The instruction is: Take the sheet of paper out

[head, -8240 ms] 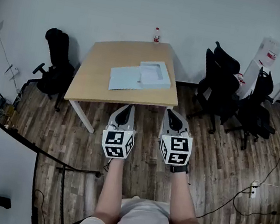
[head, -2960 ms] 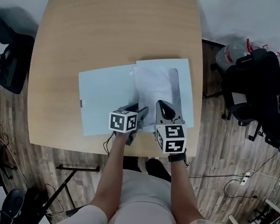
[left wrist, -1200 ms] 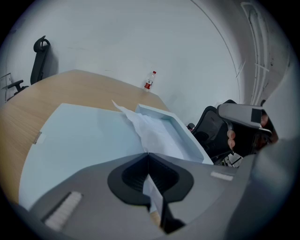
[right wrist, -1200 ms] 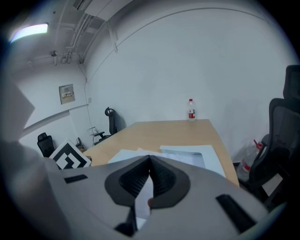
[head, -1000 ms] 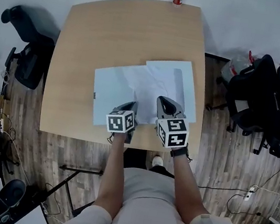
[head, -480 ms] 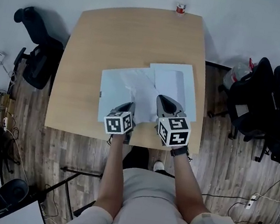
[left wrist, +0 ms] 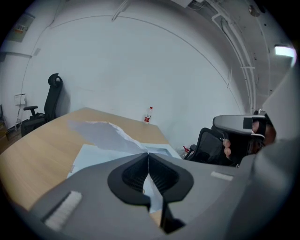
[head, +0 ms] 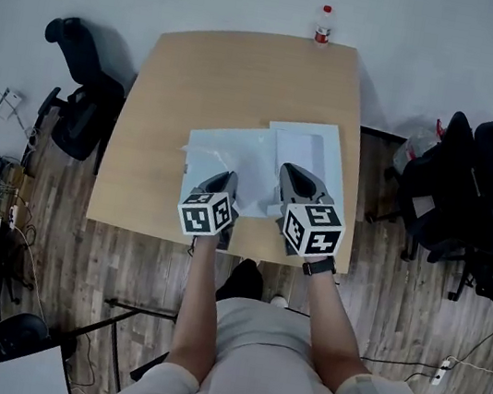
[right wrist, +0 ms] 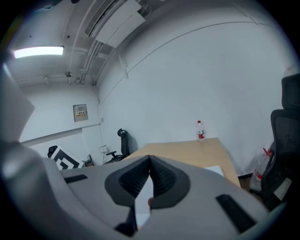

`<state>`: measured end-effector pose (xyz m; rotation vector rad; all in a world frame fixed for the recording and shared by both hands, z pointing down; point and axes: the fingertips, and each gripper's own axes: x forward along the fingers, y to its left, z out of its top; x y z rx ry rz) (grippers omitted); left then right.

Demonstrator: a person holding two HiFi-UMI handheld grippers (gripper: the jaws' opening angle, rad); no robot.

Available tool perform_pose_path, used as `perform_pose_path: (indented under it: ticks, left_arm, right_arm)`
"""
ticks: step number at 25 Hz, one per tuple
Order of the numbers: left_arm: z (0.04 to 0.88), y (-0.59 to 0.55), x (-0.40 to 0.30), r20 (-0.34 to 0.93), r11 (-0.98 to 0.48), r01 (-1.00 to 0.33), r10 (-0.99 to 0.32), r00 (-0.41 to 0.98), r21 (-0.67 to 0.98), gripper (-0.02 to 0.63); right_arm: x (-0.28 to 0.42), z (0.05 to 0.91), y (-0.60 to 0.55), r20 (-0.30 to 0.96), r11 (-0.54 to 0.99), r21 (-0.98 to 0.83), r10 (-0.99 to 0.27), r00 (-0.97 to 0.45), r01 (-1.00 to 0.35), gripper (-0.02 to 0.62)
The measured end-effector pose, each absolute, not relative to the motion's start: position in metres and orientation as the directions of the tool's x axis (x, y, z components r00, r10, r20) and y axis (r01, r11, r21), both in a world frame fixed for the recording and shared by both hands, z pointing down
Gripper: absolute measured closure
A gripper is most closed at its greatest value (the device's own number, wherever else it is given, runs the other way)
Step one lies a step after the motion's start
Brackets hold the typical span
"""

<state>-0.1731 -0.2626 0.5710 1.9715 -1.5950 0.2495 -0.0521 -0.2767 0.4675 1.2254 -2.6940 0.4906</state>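
Left tongs (left wrist: 148, 157): one, clenched on the sheet of paper (left wrist: 105, 136).
Right tongs (right wrist: 150, 161): one, clenched, a white strip of that sheet between the pads.
Sheet of paper: one, crumpled, held above the folder.
Folder (head: 316, 147): one, open flat on the tabletop (head: 229, 76).
Bottle (head: 324, 24): one, at the far edge.

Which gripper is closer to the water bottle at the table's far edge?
Right. The right gripper is straight across the table from the bottle; the left gripper is across and off to the left.
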Motion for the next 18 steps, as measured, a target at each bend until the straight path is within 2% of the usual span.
perform_pose_path:
  ticks: [18]
  left_arm:
    - [0.420,-0.226,-0.144,0.191,-0.180,-0.962,-0.957,0.219,0.204,0.597]
  right_arm:
    - [-0.020,0.386,-0.230,0.111,0.638,-0.093,-0.756,-0.645,-0.765,0.583]
